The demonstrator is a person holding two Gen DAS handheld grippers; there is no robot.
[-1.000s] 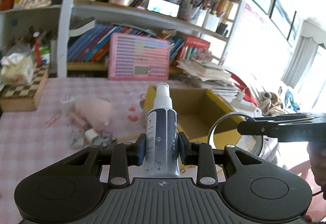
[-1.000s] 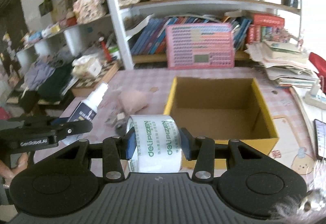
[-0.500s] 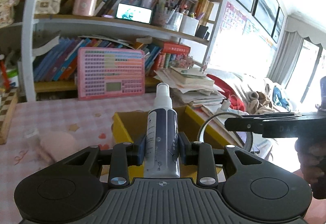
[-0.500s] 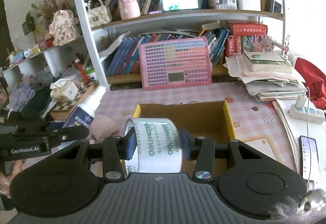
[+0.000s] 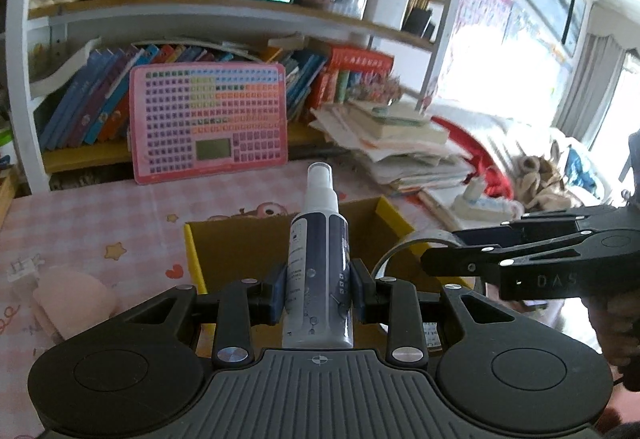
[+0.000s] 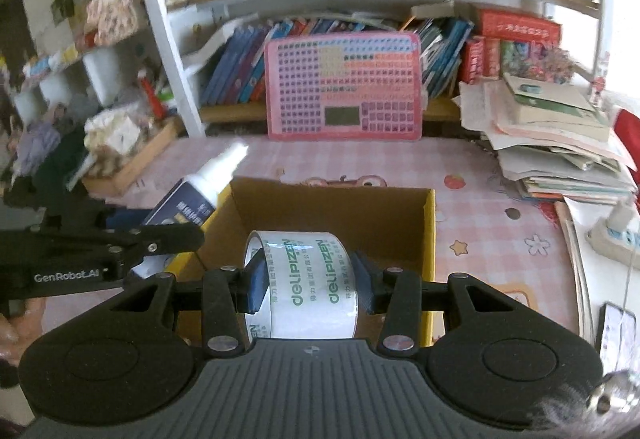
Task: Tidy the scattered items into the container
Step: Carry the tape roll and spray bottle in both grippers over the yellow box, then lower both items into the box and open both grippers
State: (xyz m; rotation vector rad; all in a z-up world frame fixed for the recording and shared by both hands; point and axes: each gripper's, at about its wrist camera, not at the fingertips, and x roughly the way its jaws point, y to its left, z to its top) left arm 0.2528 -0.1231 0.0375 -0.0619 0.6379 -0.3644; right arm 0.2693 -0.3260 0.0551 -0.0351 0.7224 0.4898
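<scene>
My left gripper [image 5: 318, 289] is shut on a white and dark-blue spray bottle [image 5: 318, 259], held upright over the near edge of the open yellow cardboard box [image 5: 240, 239]. My right gripper [image 6: 310, 279] is shut on a roll of clear tape [image 6: 306, 279] printed with green letters, held above the box [image 6: 430, 239]. The spray bottle [image 6: 192, 203] and left gripper [image 6: 176, 235] show at the left of the right wrist view. The right gripper [image 5: 448, 251] and tape edge [image 5: 394, 251] show at the right of the left wrist view.
A pink puff [image 5: 70, 301] and a small clip [image 5: 24, 267] lie on the pink checked tablecloth [image 5: 100, 215] left of the box. A pink board [image 6: 344, 87] leans on the bookshelf behind. A paper stack [image 6: 560, 143], power strip [image 6: 616, 231] and phone [image 6: 618, 331] lie at the right.
Both grippers have moved forward toward the box with their loads. The box now sits directly below the bottle and the tape roll, and both views tilt further down.
</scene>
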